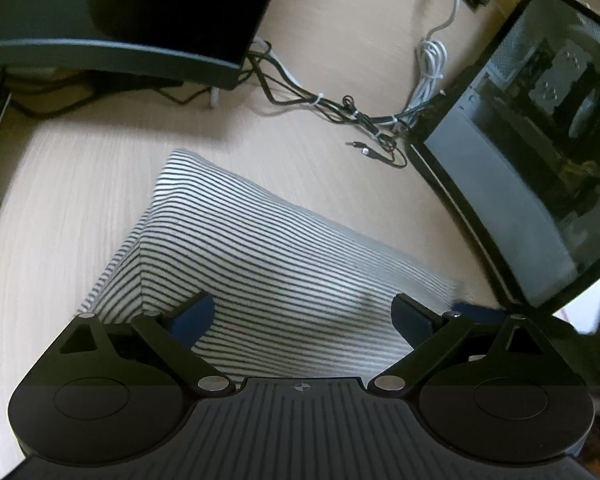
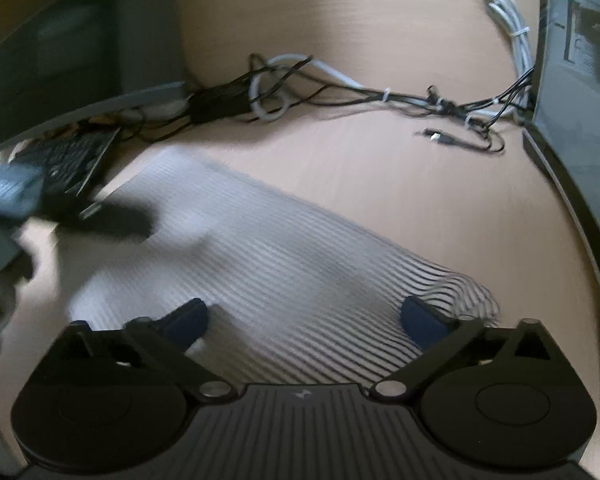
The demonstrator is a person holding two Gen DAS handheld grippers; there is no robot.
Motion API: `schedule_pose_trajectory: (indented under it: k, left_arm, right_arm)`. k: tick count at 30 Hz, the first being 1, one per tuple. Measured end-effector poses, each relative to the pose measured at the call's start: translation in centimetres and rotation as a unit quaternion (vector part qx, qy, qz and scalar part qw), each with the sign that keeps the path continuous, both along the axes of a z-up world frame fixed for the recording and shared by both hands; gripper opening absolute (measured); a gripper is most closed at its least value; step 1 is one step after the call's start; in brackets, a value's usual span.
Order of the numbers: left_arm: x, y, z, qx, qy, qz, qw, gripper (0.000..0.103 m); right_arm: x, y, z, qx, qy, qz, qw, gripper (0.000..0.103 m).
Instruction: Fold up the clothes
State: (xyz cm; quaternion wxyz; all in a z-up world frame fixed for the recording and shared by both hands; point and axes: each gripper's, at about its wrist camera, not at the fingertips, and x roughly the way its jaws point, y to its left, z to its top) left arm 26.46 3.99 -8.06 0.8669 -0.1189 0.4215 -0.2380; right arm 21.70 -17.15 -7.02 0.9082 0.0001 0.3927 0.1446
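A folded striped garment (image 1: 260,264) lies flat on the light wooden surface (image 1: 80,200), near a tangle of cables (image 1: 352,112). Above it, left gripper (image 1: 302,320) and right gripper (image 2: 304,320) both hold their fingers wide, gripping nothing.

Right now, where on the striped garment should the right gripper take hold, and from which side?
Probably the near right corner of the striped garment, approached from its open right edge. There the cloth ripples slightly off the wooden desk, offering an edge; elsewhere it lies flat.
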Motion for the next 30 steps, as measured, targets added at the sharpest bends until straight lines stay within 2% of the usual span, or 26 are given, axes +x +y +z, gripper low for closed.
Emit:
schedule_pose_trajectory:
  k: [5,11,18,22,26,27,29,30]
  left_arm:
    - [-0.3,-0.4,-0.1,0.012,-0.012,-0.006,0.9998,0.103]
    - [-0.9,0.0,0.0,0.004,-0.002,0.009,1.0,0.103]
    - [-2.6,1.5,1.4,-0.036,0.033,0.053,0.9974,0.103]
    - [-4.2,2.2,2.0,-0.061,0.049,0.052,0.9956,0.103]
    - [-4.9,2.3,1.3,-0.08,0.087,0.055,0.9914,0.103]
    - [-5.1,2.3,1.2,-0.083,0.092,0.055,0.9907,0.103]
    - [-5.5,2.2,1.3,-0.082,0.093,0.05,0.991,0.095]
    - [-5.6,2.1,1.4,-0.082,0.094,0.048,0.9911,0.089]
  right_arm:
    - [-2.4,0.9,-0.1,-0.003,-0.011,0.001,1.0,0.103]
    - [-1.9,0.1,0.0,0.022,0.005,0.002,1.0,0.103]
    - [-1.6,1.0,-0.1,-0.018,0.013,0.022,1.0,0.103]
    - [-1.4,0.8,0.4,-0.019,0.008,0.031,0.999,0.103]
    - [-0.9,0.0,2.0,-0.009,-0.013,0.047,0.999,0.103]
    - [-0.7,-0.3,2.4,-0.007,-0.022,0.047,0.999,0.1]
    - [0.1,-1.0,3.1,-0.006,-0.037,0.042,0.998,0.084]
    - [0.5,-1.3,3.3,-0.005,-0.039,0.039,0.998,0.069]
